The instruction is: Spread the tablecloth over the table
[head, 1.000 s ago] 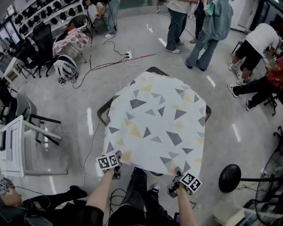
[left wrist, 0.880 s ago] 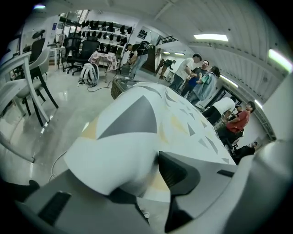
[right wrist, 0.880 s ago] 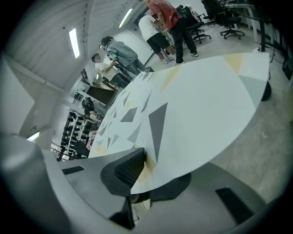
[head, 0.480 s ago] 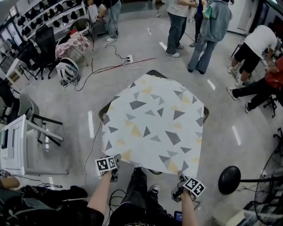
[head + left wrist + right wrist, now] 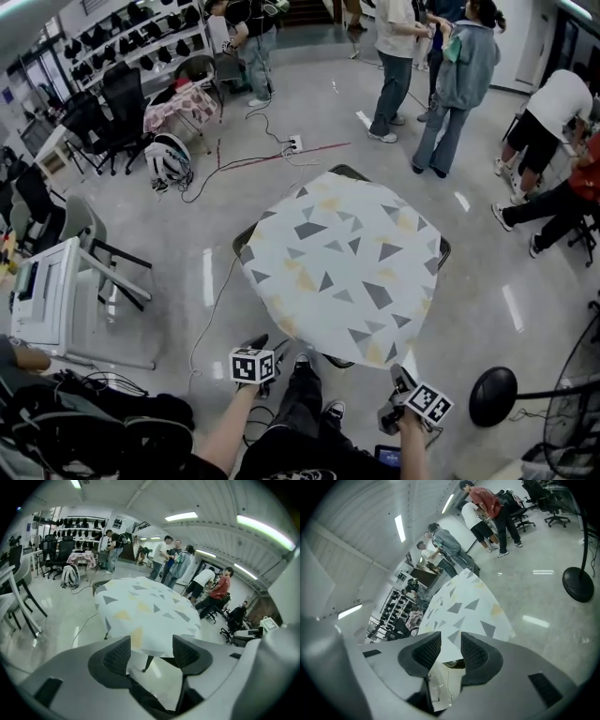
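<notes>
1. Lower frame: left claw [image 5: 150,652] and right claw [image 5: 451,649] both spread, nothing between the pads, clear of the near hem.
2. Centre: tablecloth [image 5: 347,267] draped over counter [image 5: 239,244], dark rim showing. Judged thin, light, limp, prone to sliding; pinch at hem corners.

1. One tablecloth [image 5: 342,267].
2. One surface [image 5: 241,246] under the cloth.
3. Two tongs: the left tongs [image 5: 257,345] and the right tongs [image 5: 397,377].
4. One round black stand base [image 5: 493,396].
5. One white power strip [image 5: 295,143].
</notes>
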The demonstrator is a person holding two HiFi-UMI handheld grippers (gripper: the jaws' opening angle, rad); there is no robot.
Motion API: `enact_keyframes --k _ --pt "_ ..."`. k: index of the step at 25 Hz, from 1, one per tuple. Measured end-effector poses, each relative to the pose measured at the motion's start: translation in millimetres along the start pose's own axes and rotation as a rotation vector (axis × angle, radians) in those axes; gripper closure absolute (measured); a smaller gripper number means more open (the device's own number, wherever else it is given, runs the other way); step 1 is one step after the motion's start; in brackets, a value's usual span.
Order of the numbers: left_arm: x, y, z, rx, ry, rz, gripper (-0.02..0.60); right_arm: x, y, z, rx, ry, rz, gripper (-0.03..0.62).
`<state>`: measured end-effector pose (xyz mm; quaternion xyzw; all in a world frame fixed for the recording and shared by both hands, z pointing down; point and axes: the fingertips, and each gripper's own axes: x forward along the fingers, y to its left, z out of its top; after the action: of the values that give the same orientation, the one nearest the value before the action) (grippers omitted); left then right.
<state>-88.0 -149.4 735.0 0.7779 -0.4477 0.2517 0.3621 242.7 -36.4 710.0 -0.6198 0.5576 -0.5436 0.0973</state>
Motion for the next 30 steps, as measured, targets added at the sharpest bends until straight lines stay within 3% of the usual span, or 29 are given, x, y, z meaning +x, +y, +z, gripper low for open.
enact_keyframes --k 4,8,14,17,25,30 --pt "-23 -50 18 0.043 -0.080 -0.093 0.335 -20 36 11 -0.105 -0.015 0.080 0.456" --pt "-53 -99 34 0.108 -0.144 -0.192 0.341 -46 75 15 -0.241 -0.022 0.148 0.456" --pt "-99 -170 49 0.325 -0.198 -0.338 0.341 -86 126 25 -0.434 -0.052 0.233 0.456" --pt "-121 -199 56 0.382 -0.253 -0.396 0.345 -103 150 31 -0.481 -0.086 0.301 0.456" --pt "-167 -249 62 0.470 -0.369 -0.472 0.440 -139 197 17 -0.602 -0.094 0.425 0.477" --pt "-185 -264 64 0.483 -0.408 -0.503 0.505 -145 218 8 -0.697 -0.105 0.487 0.502"
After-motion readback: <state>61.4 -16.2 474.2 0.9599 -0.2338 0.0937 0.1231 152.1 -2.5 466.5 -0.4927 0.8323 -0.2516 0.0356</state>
